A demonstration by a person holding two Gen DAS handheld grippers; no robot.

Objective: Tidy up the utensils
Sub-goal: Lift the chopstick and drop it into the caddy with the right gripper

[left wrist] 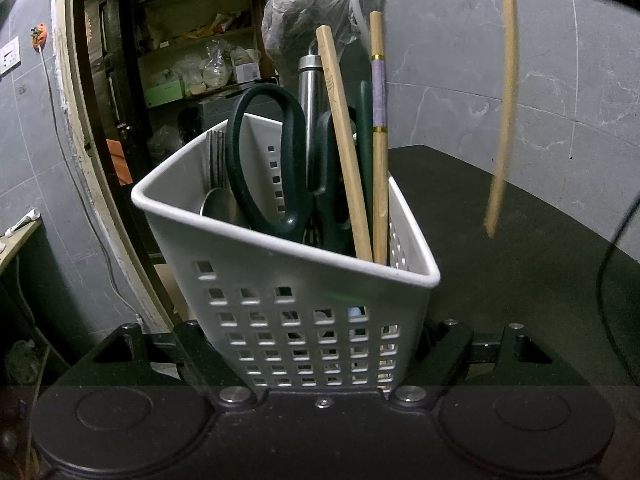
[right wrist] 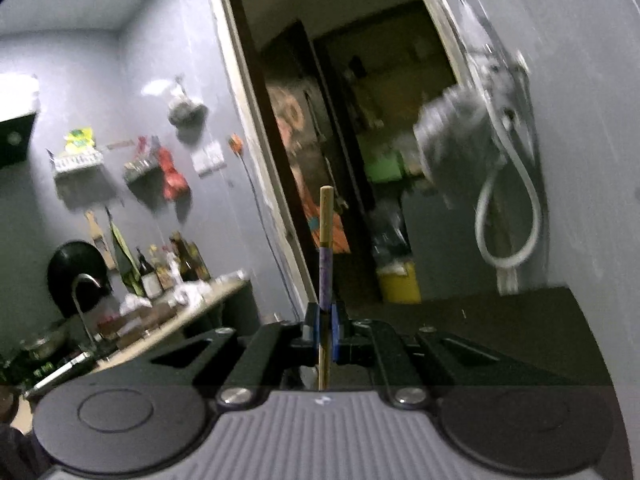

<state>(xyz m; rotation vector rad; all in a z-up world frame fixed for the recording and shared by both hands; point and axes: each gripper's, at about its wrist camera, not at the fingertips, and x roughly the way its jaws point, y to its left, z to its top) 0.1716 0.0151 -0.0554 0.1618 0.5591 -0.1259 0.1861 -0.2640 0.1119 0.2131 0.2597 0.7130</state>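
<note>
Dark countertop (left wrist: 500,216) — left tongs (left wrist: 320,354) clamp basket (left wrist: 280,280), chopstick (left wrist: 505,92) beside.

Caddy (left wrist: 280,280): one. Chopsticks: three (left wrist: 344,144) (left wrist: 379,136) (left wrist: 505,100). Scissors (left wrist: 272,168): one.

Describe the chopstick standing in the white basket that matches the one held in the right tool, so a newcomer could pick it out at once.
Find the white perforated basket on the dark table, gripped by the left tool. At its right corner two chopsticks stand side by side. The plain wooden chopstick leans left; the banded chopstick, nearly upright to its right, has a purple section between gold rings.
</note>
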